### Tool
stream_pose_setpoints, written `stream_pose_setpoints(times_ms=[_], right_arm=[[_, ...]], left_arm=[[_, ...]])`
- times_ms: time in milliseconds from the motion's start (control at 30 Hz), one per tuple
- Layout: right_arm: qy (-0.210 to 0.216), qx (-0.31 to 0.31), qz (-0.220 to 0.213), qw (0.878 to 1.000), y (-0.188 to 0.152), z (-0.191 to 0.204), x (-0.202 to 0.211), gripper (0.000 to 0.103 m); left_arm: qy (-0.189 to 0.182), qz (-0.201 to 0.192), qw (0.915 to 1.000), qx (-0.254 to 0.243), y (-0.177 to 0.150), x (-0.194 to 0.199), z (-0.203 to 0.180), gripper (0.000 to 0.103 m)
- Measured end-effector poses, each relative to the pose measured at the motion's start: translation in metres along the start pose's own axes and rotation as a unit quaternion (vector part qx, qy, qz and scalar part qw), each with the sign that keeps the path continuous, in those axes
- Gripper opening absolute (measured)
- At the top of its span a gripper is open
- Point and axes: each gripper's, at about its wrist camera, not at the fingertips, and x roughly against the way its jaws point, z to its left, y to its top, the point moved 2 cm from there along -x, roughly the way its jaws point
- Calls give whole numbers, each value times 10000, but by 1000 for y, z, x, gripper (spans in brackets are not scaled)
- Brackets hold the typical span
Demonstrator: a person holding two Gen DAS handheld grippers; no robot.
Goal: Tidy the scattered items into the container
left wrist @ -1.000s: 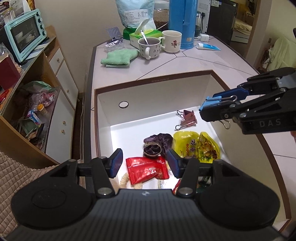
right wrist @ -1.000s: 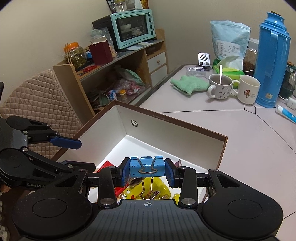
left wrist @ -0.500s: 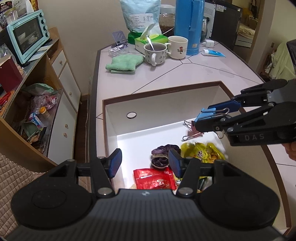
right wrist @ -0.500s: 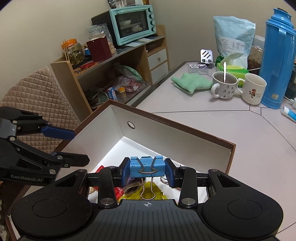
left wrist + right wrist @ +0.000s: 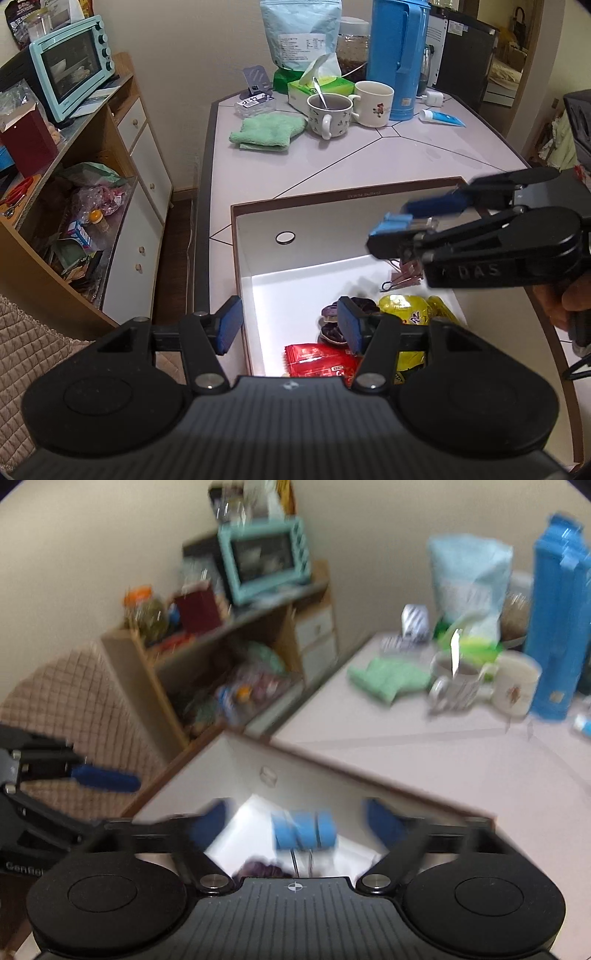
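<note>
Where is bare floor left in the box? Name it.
Bare white floor in the box: the far-left part, below the round hole, left of the purple scrunchie and beyond the red packet. Crowded: the right side, with pink clips and yellow packet.

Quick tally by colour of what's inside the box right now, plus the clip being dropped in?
Red snack packet: 1
Yellow snack packets: 2
Purple scrunchie: 1
Pink binder clip: 1
Blue binder clip, loose between the open right tongs: 1
Total: 6

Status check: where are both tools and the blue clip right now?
Right tool open, blue binder clip loose between fingers above box. Left tool open, empty. Nothing blocking.
</note>
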Motion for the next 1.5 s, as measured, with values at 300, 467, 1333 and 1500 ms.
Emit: stream_pose_setpoints(times_ms=[300, 467, 1333, 1500], right_arm=[[-181, -235, 68, 9995, 7, -9, 30, 89], [-368, -310, 388, 9981, 6, -11, 46, 89], [-747, -670, 1145, 9883, -39, 23, 99, 89], [-819, -697, 1163, 9874, -42, 31, 113, 89]], left_arm=[[6, -57, 10000, 50, 0, 7, 0, 52], [-17, -95, 9999, 55, -1, 12, -4, 53], [61, -106, 9998, 132, -28, 51, -37, 73], [108, -132, 9998, 140, -37, 64, -43, 75]])
